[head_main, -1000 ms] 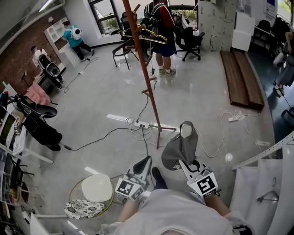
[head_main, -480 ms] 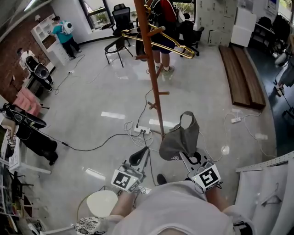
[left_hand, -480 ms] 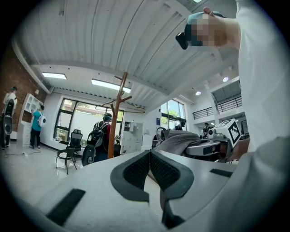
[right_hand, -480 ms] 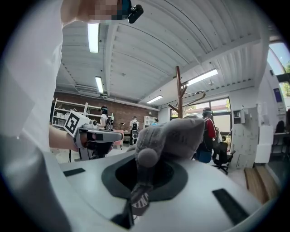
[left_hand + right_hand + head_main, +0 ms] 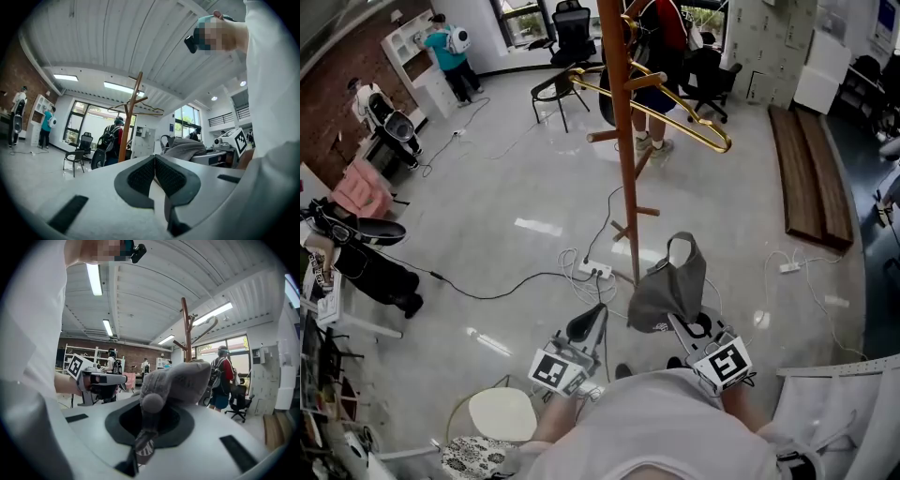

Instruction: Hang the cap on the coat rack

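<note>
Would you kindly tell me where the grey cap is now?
In the head view, the grey cap is clamped in the right hand-held gripper, right of centre, close to the coat rack.

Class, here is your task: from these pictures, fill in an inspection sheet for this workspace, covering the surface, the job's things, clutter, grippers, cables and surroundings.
Surface: glossy grey floor; no worktable seen.
Job's things: grey cap held up short of the wooden coat rack, not yet hung; a gold hanger hangs on the rack.
Clutter: round white-topped side table with a patterned cloth next to it.
Grippers: right gripper jaws closed on the cap; left gripper jaws together, empty.
Cables: power strip near the rack's foot; black cable trailing across the floor.
Surroundings: brick wall, wooden planks, a person standing beyond the rack.
</note>
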